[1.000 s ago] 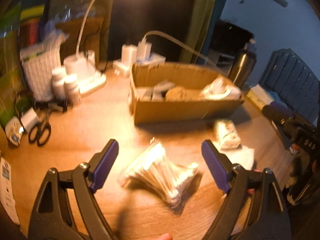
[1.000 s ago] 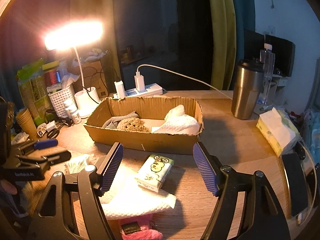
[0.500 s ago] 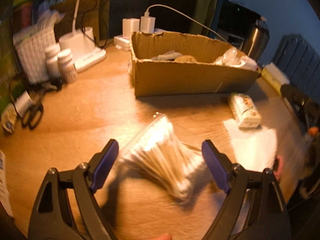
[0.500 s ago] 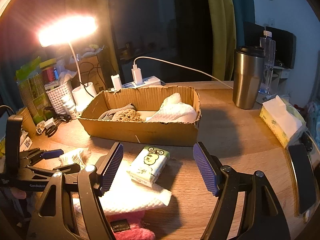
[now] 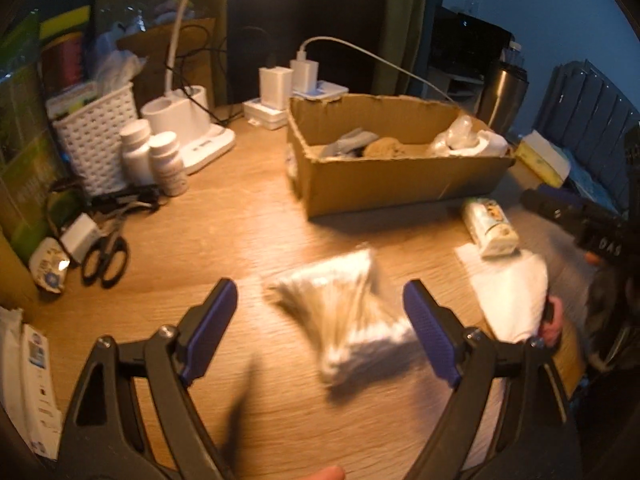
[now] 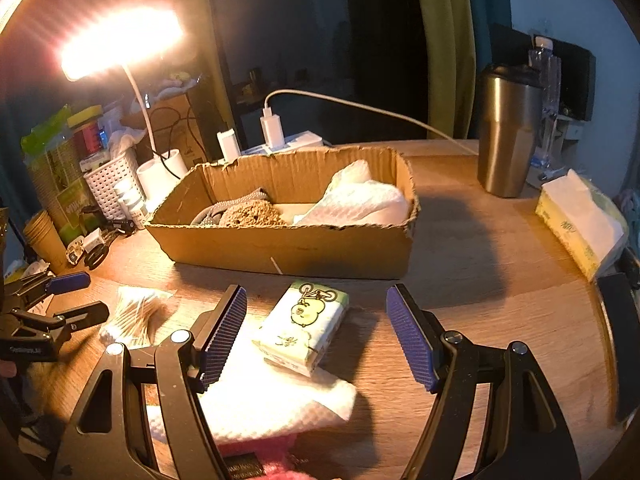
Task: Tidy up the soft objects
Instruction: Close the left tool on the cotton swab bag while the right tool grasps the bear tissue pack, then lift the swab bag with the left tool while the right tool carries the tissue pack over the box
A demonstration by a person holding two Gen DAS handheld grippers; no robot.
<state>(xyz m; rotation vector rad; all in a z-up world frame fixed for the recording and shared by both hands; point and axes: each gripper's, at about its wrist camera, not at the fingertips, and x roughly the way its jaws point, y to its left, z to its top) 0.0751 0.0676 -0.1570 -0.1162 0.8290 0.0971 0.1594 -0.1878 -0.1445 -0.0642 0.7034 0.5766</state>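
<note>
I noted the wooden table [image 6: 480, 240] carrying all items. The cardboard box [image 6: 288, 248] stood toward its far side, already holding a white folded cloth [image 6: 360, 204], a brown sponge-like pad [image 6: 252, 214] and a grey item beside it. Nearer my position, a white paper towel [image 6: 280, 396] lay flat on the table, with the tissue pack [image 6: 304, 328] resting partly on its far edge. My right gripper [image 6: 316, 336] stood released, its blue pads well apart on either side of that pack and, as far as I could judge, not touching it. A bag of cotton swabs [image 5: 340, 320] lay on the table left of the towel; it was blurred in the left wrist view. My left gripper [image 5: 320, 332] was likewise released, its jaws wide and framing the bag, contact not discernible.
</note>
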